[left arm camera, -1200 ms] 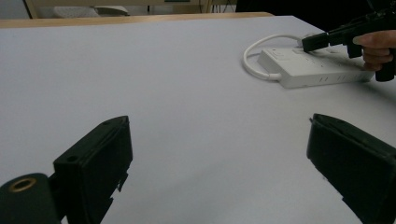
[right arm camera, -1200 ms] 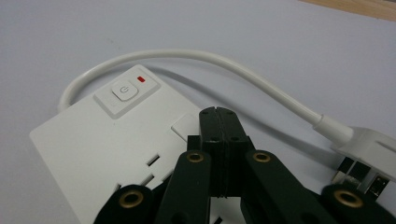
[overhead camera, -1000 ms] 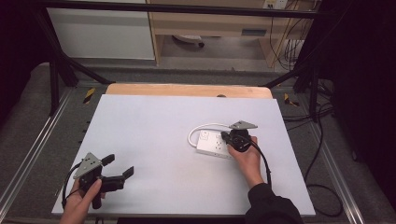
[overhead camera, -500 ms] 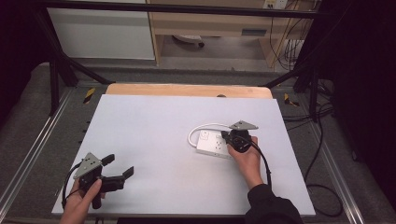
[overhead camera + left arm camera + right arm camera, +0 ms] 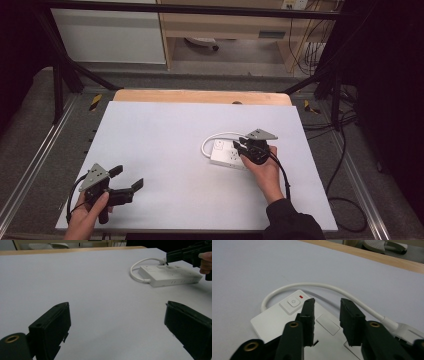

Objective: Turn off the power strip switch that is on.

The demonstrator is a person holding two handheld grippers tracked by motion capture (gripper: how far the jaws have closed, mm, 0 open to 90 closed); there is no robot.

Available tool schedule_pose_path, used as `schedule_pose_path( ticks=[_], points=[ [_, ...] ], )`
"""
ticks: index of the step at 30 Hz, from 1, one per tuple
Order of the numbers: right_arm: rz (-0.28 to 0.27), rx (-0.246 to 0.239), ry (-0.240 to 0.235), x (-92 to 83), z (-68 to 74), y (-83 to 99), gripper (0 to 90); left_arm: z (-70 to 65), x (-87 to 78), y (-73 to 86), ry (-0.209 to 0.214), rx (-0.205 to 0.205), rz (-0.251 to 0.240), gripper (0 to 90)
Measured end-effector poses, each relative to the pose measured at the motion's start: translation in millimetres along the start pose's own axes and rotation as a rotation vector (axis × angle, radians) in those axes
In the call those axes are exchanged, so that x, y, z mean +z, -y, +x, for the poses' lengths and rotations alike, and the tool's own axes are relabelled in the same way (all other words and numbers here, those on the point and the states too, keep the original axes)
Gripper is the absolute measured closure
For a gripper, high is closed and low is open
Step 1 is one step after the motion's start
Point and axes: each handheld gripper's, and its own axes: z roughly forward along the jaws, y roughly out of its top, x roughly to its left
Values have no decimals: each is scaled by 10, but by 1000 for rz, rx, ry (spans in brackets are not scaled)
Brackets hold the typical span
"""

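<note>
High view: a white power strip (image 5: 227, 153) lies right of centre on the worktop (image 5: 165, 135), under the right gripper (image 5: 246, 146), whose narrowly parted fingers have just been opening, nothing between them. Rigid, light, likely slippery plastic; best grasped across its long sides. The left gripper (image 5: 131, 183) rests wide open, lower left.

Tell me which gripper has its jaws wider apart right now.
The left gripper, low at the table's near-left corner: its jaws stand wide open over bare tabletop. The right gripper, over the white power strip, has just been opening, with a narrower, empty gap.
</note>
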Motion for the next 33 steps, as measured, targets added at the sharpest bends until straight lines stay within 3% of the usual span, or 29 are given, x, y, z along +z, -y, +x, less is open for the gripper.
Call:
schedule_pose_path(
  ticks=[4,10,20,25,29,33],
  points=[
    [2,20,1,-12,18,-38,470,-1,-1,-1,-1,-2,-6,67],
    [11,30,-4,-11,36,-72,345,-2,-1,-1,-1,-1,-6,67],
    [42,-22,33,10,106,-131,105,-2,-1,0,0,-2,-6,67],
    [51,-16,54,6,120,-151,62,-1,0,0,-1,0,-5,67],
    [24,-18,60,-54,108,-183,91,1,1,0,-1,0,-3,67],
    [-5,11,47,-136,90,-244,65,-4,4,1,-2,0,-4,67]
  ],
)
